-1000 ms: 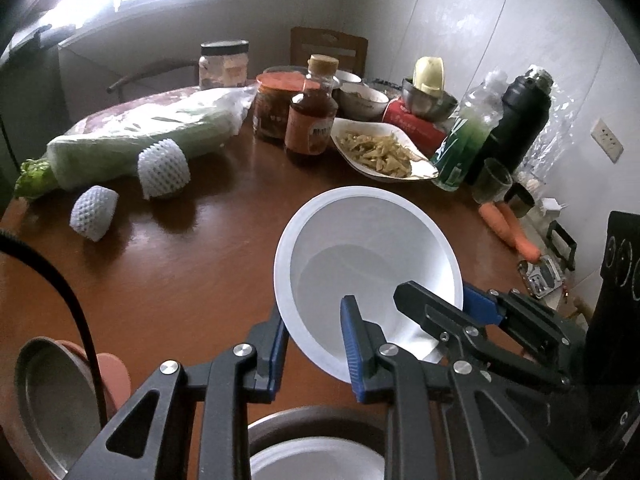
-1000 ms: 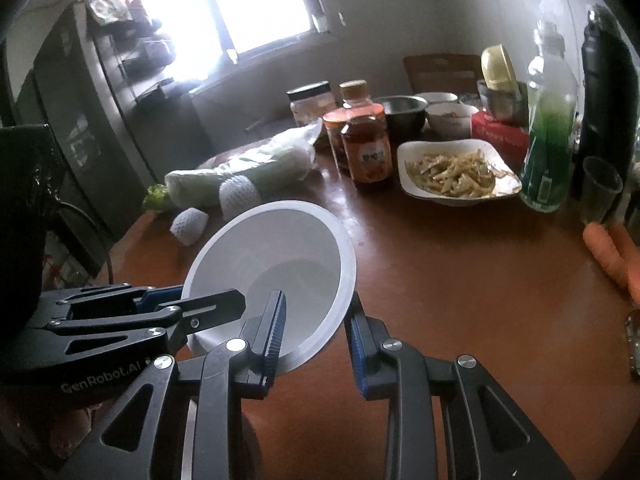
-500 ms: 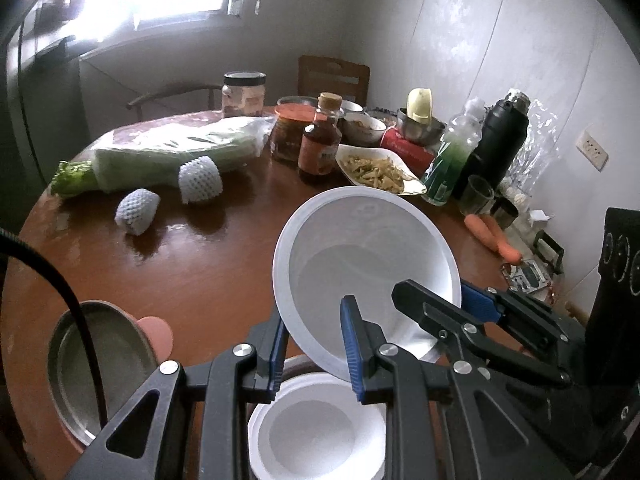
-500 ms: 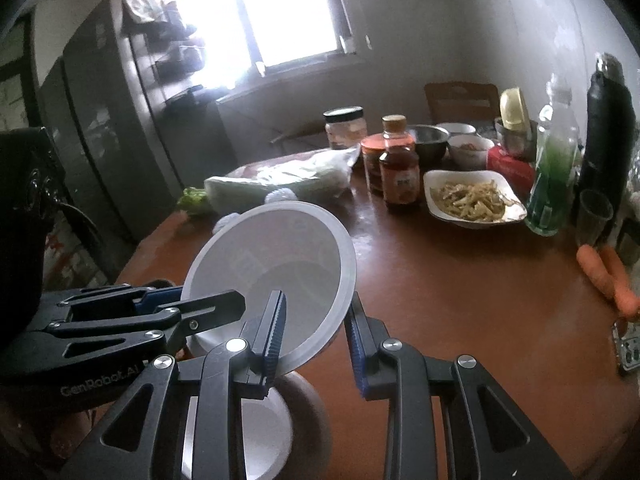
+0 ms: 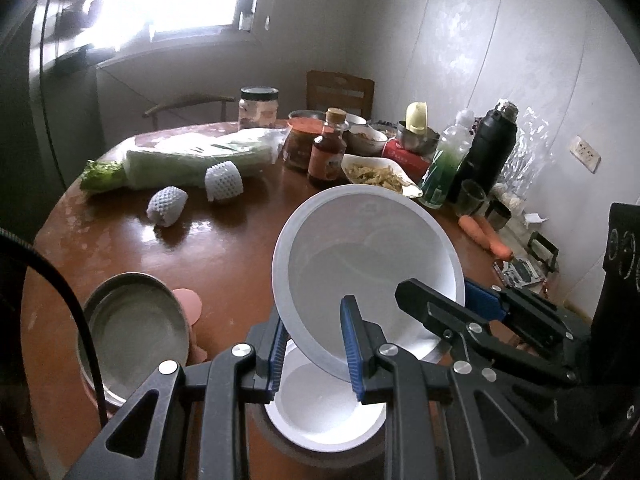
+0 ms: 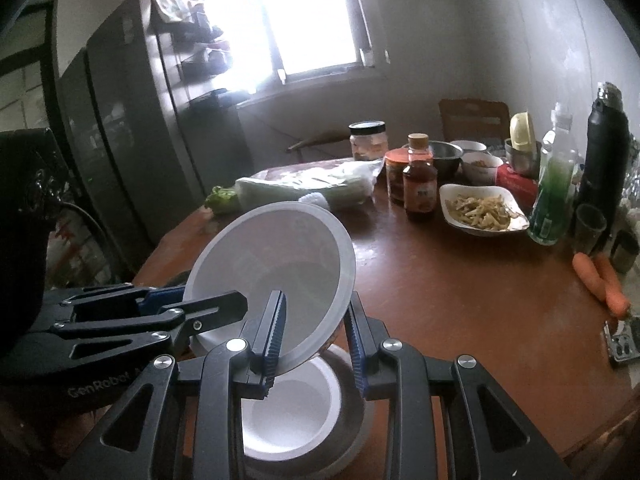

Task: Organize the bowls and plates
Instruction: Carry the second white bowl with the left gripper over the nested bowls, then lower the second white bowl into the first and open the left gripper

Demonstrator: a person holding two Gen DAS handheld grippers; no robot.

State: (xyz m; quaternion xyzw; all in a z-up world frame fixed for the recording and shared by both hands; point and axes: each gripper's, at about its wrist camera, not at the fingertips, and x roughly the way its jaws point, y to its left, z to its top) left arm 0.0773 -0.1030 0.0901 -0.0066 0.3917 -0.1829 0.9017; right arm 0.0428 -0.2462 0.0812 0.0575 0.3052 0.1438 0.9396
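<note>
- While tilted above the desk (image 5: 240,256), white bowl (image 5: 366,256) held in the air by both grippers, opening turned toward the cameras.
- Left gripper (image 5: 314,344): blue-padded fingers (image 5: 350,344) clamped on the bowl's near rim, one outside, one inside.
- Right gripper (image 6: 314,340): fingers (image 6: 276,332) likewise pinching the bowl (image 6: 272,276) at its lower rim; seen from the left camera reaching in from the bowl's right side.
- Directly beneath the bowl: second white bowl (image 5: 324,412) nested in a brown dish (image 6: 352,408) on the desk, apart from the raised one.
- Left of the bowl: metal pan (image 5: 136,336) at the desk edge, a pink piece (image 5: 188,300) just beside it.
- Beyond the bowl: plate of food (image 5: 378,174), brown bottle (image 5: 328,152), red-lidded jar (image 5: 300,142), clear jar (image 5: 258,106), wrapped cabbage (image 5: 200,156), two foam-netted fruits (image 5: 192,192).
- Right of the bowl: green bottle (image 5: 446,164), black flask (image 5: 490,148), carrots (image 5: 484,232).
</note>
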